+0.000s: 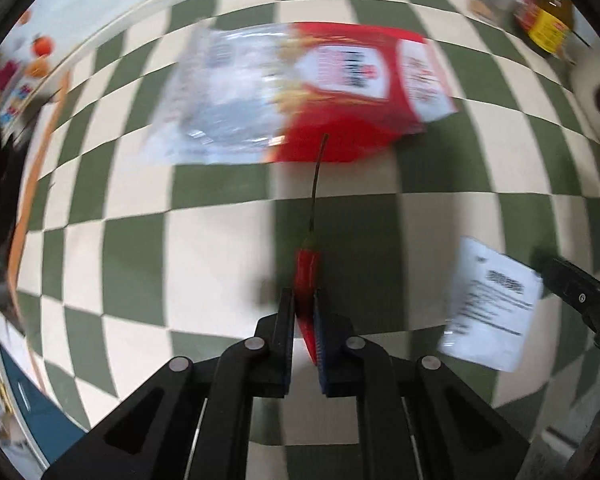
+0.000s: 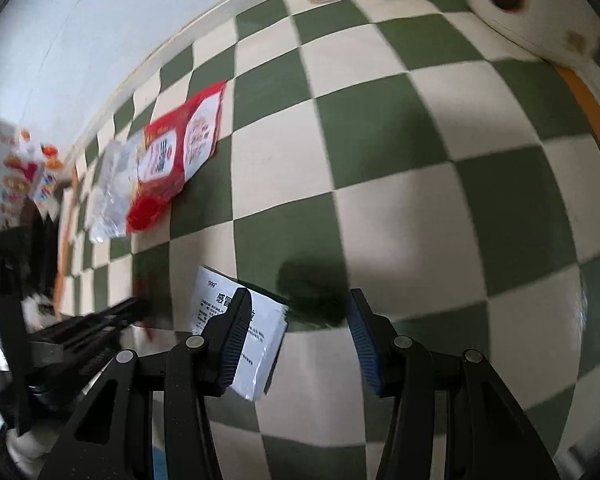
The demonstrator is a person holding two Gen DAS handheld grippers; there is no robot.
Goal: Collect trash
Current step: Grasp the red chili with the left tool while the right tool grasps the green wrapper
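left claw: jaws nearly closed, pinching a red chili pepper; its body sits between the pads, the thin dark stem points forward, away from the claw
right claw: jaws wide apart, nothing between them; left finger overlaps a white printed sachet, cannot tell if it touches
white printed sachet: flat on the desk, black text on it; in the left wrist view it lies right of the chili, just beside the right claw's tip
red-and-clear snack bag: flat on the desk beyond the chili stem, well apart from both claws; blurred
desk: green and cream checked cover
dark bottle with yellow label: far right corner, near a white roll
focus: left wrist view motion-blurred, small print unreadable
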